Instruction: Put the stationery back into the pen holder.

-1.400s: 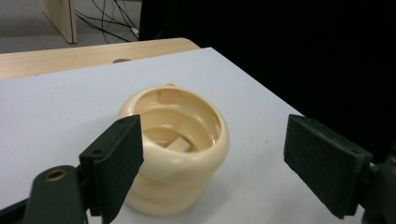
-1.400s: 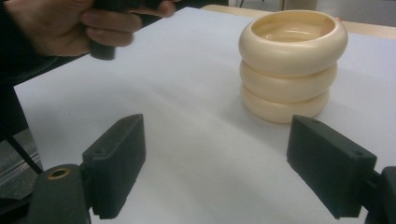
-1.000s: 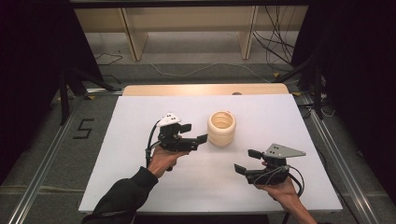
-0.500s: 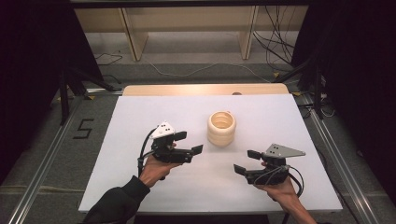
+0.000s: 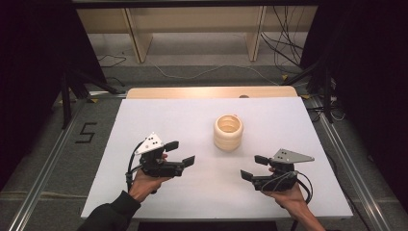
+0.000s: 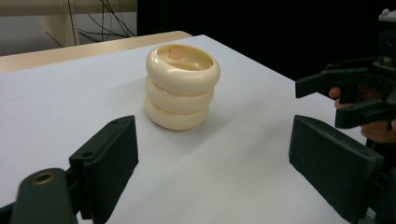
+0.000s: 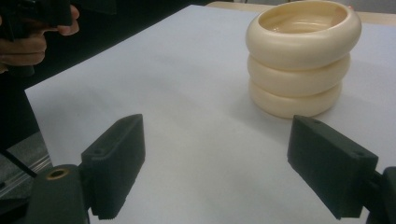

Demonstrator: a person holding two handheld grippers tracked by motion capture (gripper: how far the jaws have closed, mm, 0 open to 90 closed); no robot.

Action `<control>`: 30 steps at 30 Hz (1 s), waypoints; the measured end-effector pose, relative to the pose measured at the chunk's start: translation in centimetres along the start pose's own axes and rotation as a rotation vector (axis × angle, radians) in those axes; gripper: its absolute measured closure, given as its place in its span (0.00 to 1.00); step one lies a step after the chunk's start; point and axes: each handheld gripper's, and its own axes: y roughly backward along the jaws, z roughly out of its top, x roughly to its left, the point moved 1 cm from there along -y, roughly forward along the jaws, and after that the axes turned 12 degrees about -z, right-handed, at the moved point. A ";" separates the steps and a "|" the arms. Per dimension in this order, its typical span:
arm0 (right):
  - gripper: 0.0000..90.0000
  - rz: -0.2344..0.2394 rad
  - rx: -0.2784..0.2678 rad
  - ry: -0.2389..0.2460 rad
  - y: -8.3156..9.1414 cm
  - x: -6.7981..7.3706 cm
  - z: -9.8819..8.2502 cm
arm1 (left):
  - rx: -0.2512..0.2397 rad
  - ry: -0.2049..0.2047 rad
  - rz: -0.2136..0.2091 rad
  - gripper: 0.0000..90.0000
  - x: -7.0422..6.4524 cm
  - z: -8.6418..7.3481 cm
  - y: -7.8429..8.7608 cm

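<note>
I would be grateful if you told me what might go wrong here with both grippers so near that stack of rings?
1. The cream stack of three rounded rings stands loose and upright on the white table; a sideways nudge from either open gripper might topple it.
2. The top ring sits slightly off-centre in the left gripper view, so gripping low may let it slide off.
3. The left gripper and right gripper point toward each other and might collide at the stack.
</note>
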 end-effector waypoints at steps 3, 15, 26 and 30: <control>0.22 -0.002 0.001 -0.003 0.0 0.0 0.0 | 0.005 -0.012 0.003 0.17 -0.2 -0.6 0.5; 0.22 -0.003 0.002 -0.007 0.1 0.1 -0.1 | -0.027 0.052 0.024 0.17 0.2 -2.6 2.9; 0.21 -0.008 -0.003 -0.011 0.1 0.1 -0.1 | -0.012 0.014 0.049 0.17 0.1 -3.1 2.8; 0.21 -0.010 -0.007 -0.010 0.1 0.1 -0.1 | -0.010 0.011 0.057 0.17 0.2 -3.1 2.8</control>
